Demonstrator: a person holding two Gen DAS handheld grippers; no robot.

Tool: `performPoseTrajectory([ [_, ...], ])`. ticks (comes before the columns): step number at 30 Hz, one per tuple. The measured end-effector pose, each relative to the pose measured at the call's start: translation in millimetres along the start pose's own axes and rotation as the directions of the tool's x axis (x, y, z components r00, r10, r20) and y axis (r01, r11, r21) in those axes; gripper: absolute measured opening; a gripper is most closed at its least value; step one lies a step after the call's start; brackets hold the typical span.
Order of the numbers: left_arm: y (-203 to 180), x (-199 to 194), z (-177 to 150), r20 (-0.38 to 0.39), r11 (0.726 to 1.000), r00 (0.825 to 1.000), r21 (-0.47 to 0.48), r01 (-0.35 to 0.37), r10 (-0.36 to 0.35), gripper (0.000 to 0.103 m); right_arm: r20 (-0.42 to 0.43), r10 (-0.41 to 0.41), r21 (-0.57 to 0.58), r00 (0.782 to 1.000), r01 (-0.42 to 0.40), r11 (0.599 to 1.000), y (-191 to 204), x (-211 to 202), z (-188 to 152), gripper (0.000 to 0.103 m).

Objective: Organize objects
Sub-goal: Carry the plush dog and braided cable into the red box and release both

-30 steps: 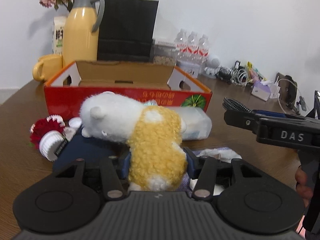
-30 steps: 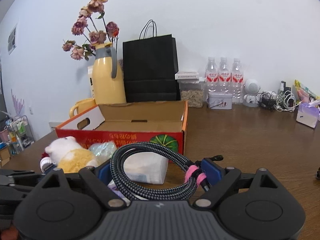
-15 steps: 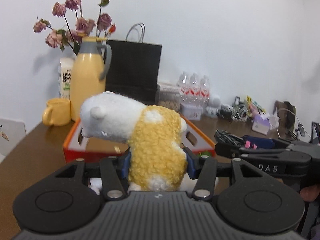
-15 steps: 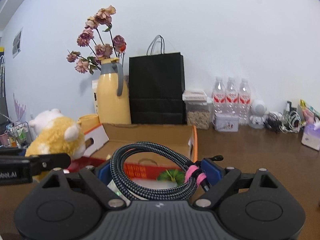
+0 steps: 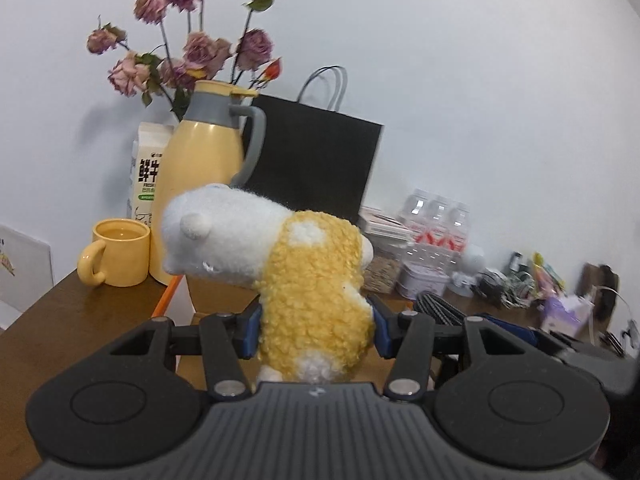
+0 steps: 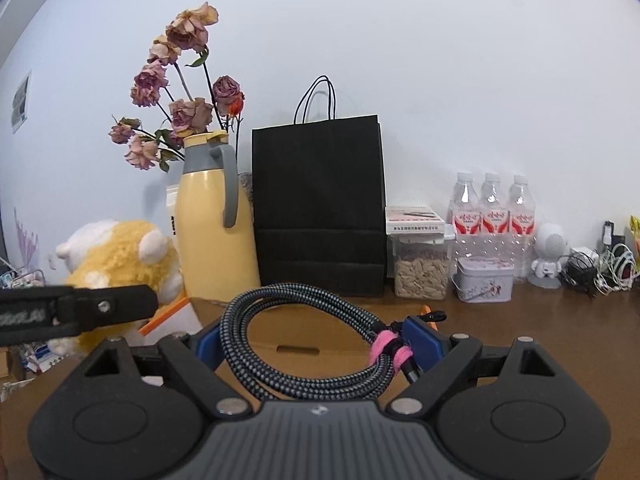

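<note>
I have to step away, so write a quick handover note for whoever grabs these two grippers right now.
Left gripper: shut on the plush toy, held up in the air above the near edge of the cardboard box.
Right gripper: shut on the coiled braided cable, its pink tie against the right finger, also held above the box.
The box sits open on the wooden table, in front of the yellow thermos and black paper bag.
Done: both items picked up.
Left: probably lower each into the box and release; its floor is mostly hidden, so check for room first.
</note>
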State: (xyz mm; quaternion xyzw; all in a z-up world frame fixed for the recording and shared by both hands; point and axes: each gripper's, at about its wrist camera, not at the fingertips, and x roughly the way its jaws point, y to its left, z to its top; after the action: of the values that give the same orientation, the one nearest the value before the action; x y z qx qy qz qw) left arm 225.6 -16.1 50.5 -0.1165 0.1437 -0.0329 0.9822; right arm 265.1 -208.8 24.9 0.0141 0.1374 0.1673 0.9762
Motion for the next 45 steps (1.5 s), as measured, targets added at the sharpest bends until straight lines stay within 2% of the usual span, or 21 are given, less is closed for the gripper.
performPoseTrajectory([
  [2,3.8,16.1,-2.5,-0.003,1.000,1.000,0.001,-0.015,0.015,0.053,-0.012,-0.012,-0.004,1.000,0.012,1.000,-1.6,10.5,-5.6,0.089],
  [7,11.5,42.4,-16.7,-0.097,0.999,0.994,0.015,-0.037,0.039,0.053,-0.067,-0.007,0.009,0.998,0.007,1.000,-6.7,24.6,-15.5,0.089],
  [12,7.8,43.3,-22.0,-0.098,0.998,0.994,0.045,-0.043,0.047,0.053,-0.082,-0.007,-0.013,0.997,0.005,1.000,-1.7,25.7,-20.3,0.089],
  [14,7.4,44.3,-24.6,-0.101,0.997,0.993,0.052,-0.054,0.059,0.057,-0.096,-0.008,-0.007,0.995,0.008,1.000,-3.2,27.7,-22.1,0.090],
  [16,8.1,46.6,-26.0,-0.101,0.995,0.991,0.060,-0.077,0.083,0.065,-0.120,-0.014,0.000,0.993,0.015,1.000,-5.2,32.4,-25.3,0.091],
  [17,8.4,46.8,-26.9,-0.094,0.994,0.991,0.067,-0.089,0.095,0.083,-0.126,-0.016,0.001,0.992,0.016,1.000,-6.1,34.2,-27.3,0.094],
  [18,7.6,44.8,-27.3,-0.082,0.993,0.991,0.072,-0.098,0.104,0.103,-0.133,-0.018,0.007,0.991,0.019,1.000,-7.1,35.6,-29.1,0.103],
  [21,7.9,39.6,-28.3,-0.034,0.991,0.993,0.076,-0.114,0.117,0.103,-0.133,-0.028,0.018,0.991,0.031,0.999,-9.5,34.3,-30.8,0.103],
  [32,10.2,31.2,-28.2,-0.021,0.990,0.992,0.064,-0.127,0.128,0.103,-0.093,-0.042,0.030,0.995,0.045,0.999,-11.7,21.7,-28.9,0.103],
  [45,4.2,-0.6,-20.2,0.052,0.995,0.996,0.070,-0.077,0.073,0.103,-0.022,-0.053,0.018,0.998,0.053,0.998,-12.3,-4.5,-21.2,0.103],
])
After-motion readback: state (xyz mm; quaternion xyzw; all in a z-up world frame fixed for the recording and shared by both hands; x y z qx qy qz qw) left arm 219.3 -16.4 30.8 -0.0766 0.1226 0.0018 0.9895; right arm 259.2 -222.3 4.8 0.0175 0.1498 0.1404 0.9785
